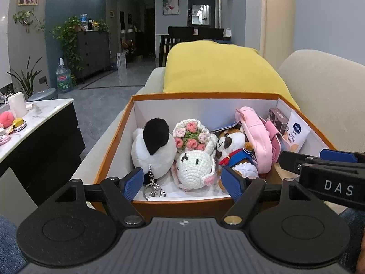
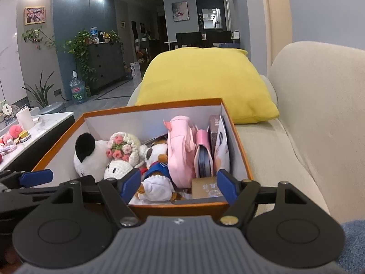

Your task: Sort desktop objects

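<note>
My left gripper (image 1: pixel 183 183) and right gripper (image 2: pixel 179 185) both stand wide and empty at the near rim of the orange box (image 1: pixel 114 141), which rests on the sofa. Inside the box I count one black-and-white plush (image 1: pixel 154 149), one crochet bunny (image 1: pixel 195 167), one crochet bouquet (image 1: pixel 190 134), one dog doll (image 1: pixel 232 148), one pink pouch (image 1: pixel 255 132) and a few packets at the box's right wall. Most sorting looks done; left of the box, a pink pompom (image 1: pixel 8 117) and several small trinkets lie on the marble table (image 1: pixel 45 109).
</note>
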`<state>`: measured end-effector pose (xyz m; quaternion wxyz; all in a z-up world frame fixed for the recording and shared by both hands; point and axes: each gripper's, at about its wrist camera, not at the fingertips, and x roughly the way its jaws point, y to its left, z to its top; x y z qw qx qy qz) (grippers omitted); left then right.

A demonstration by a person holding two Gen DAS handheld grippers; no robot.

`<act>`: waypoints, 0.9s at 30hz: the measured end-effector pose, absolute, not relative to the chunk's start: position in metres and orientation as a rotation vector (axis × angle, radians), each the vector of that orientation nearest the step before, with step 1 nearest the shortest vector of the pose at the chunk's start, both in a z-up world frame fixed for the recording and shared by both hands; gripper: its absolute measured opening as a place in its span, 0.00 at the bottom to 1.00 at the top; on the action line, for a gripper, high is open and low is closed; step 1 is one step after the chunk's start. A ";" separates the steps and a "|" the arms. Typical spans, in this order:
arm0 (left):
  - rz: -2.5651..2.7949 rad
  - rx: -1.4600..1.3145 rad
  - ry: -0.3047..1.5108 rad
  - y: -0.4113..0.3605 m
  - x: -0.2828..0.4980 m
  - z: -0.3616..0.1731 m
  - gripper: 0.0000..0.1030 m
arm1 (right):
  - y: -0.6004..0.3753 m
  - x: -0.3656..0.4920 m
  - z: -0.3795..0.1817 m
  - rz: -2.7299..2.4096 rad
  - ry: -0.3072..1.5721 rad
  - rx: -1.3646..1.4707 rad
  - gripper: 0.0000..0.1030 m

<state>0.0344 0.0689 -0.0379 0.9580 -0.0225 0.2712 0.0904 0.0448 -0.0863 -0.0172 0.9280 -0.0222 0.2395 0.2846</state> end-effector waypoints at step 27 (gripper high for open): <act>0.205 -0.068 0.542 0.078 0.032 -0.042 0.86 | -0.073 0.039 -0.024 0.552 0.480 -0.155 0.75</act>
